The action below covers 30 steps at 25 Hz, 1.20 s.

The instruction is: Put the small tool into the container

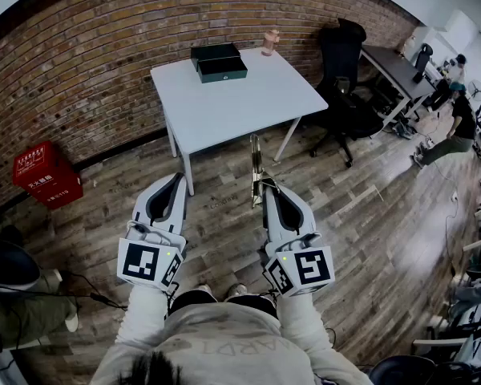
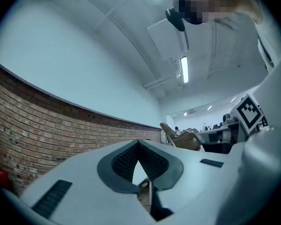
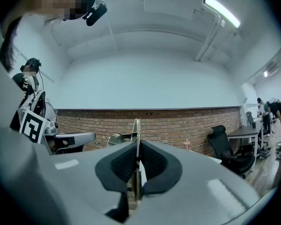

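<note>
One thin metal tool (image 1: 256, 169) is what matters here, and you have it already: your right gripper (image 1: 266, 188) is clamped on its near end, jaws narrowed onto the strip, which the right gripper view shows edge-on and rising between the pads (image 3: 136, 139). Its long axis runs straight on from the jaws, away from you and toward the table. The tool hangs in the air over the floor, short of the table's near edge.

The dark container (image 1: 219, 62) lies well ahead of that tip and slightly left of it, at the far side of the white table (image 1: 240, 107). It appears to be in two parts, one just behind the other; whether that is a base and a lid you cannot tell from here. Your right gripper is the one to carry, I'd judge, since it holds the tool and neither arm is clearly nearer. Your left gripper (image 1: 178, 178) has its jaws brought together on nothing, tips meeting in its own view (image 2: 138, 143).

A small pinkish object (image 1: 270, 42) stands near the container, to its right. Beyond the table is a brick wall (image 1: 96, 46); the floor is wooden planks (image 1: 224, 223), with a red box (image 1: 46, 175) to your left and a black office chair (image 1: 345, 79) to the right.
</note>
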Each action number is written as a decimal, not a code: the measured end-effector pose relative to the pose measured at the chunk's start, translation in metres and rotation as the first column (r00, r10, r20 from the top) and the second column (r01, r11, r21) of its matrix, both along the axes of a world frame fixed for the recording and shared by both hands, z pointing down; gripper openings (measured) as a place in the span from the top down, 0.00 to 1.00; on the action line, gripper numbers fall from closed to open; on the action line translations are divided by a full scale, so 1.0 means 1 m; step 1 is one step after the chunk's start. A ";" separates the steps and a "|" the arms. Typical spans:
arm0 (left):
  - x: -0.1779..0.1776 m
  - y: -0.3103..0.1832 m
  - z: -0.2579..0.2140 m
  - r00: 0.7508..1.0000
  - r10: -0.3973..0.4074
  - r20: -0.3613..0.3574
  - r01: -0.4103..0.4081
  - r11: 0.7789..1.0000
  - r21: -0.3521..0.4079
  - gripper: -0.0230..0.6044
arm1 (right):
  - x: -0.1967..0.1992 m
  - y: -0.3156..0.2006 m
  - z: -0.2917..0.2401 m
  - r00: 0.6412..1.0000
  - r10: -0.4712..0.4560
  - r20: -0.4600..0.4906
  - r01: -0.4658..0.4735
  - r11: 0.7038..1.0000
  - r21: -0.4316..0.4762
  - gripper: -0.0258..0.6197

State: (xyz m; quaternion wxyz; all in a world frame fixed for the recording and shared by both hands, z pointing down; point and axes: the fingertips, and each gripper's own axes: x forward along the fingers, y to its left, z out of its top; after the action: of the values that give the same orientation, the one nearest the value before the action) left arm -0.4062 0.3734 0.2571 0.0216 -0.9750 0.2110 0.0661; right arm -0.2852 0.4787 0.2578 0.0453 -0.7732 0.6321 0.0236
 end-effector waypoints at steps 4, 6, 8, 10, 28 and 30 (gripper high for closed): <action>-0.001 -0.009 -0.002 1.000 0.005 -0.002 -0.005 1.000 0.001 0.95 | -0.002 -0.009 -0.002 1.000 0.001 0.000 -0.001 1.000 0.003 0.94; -0.002 -0.012 -0.001 1.000 0.008 -0.003 -0.008 1.000 0.002 0.95 | -0.004 -0.012 -0.002 1.000 0.003 -0.001 -0.003 1.000 0.005 0.94; -0.004 -0.015 -0.001 1.000 0.012 -0.004 -0.012 1.000 0.001 0.95 | -0.006 -0.016 -0.002 1.000 0.006 -0.002 -0.006 1.000 0.007 0.94; -0.006 -0.018 0.000 1.000 0.017 -0.004 -0.017 1.000 0.000 0.95 | -0.008 -0.019 -0.001 1.000 0.011 -0.002 -0.011 1.000 0.007 0.94; 0.006 -0.062 0.016 0.999 0.047 0.014 -0.047 0.999 -0.009 0.95 | 0.009 -0.053 0.018 0.997 0.067 0.044 -0.067 0.998 0.006 0.94; 0.016 -0.072 0.017 0.999 0.043 0.016 -0.043 0.999 -0.008 0.95 | 0.022 -0.062 0.019 0.997 0.063 0.045 -0.063 0.998 0.010 0.94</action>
State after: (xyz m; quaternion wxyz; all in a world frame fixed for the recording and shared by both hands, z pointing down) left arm -0.3898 0.3019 0.2746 0.0181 -0.9798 0.1903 0.0581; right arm -0.2636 0.4163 0.2769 0.0632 -0.7928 0.6060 0.0112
